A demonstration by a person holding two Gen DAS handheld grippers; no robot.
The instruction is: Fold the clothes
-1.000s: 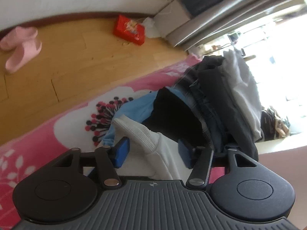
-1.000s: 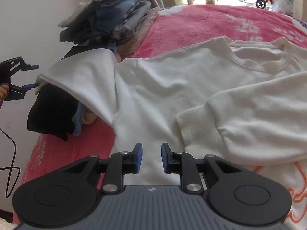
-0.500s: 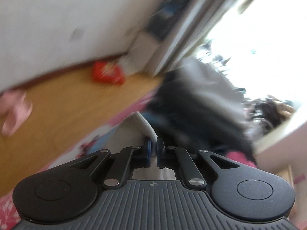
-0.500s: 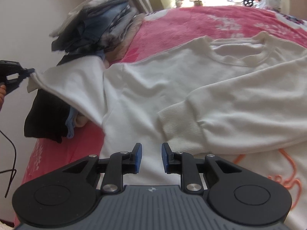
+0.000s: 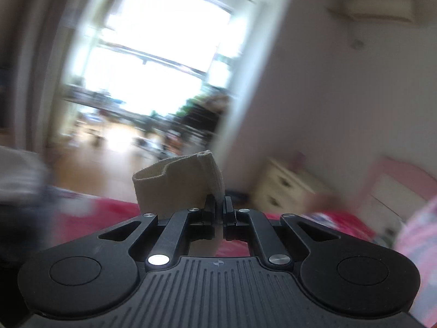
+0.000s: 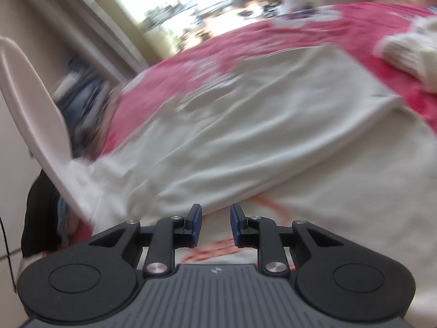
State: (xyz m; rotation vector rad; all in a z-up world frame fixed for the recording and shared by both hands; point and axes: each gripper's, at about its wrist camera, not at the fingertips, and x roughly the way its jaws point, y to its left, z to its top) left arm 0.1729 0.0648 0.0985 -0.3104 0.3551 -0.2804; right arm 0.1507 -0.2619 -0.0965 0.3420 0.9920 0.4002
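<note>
The left gripper [image 5: 217, 213], clamped on the sweatshirt's ribbed cuff [image 5: 174, 183], has swung it up off the clothes pile [image 6: 82, 101] within the last second. The white sweatshirt [image 6: 245, 142] lies on the pink bedspread [image 6: 207, 57], its sleeve [image 6: 35, 114] raised, probably to fold inward. The right gripper [image 6: 215, 225] hovers parted over the hem.

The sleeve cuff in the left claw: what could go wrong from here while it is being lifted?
1. The left claw pinches only a narrow edge of the sleeve cuff, so the cuff may slip out during a fast swing; the view is heavily blurred.
2. The right claw is open above the white sweatshirt and pins nothing, so the body may drag across the pink blanket and wrinkle.
</note>
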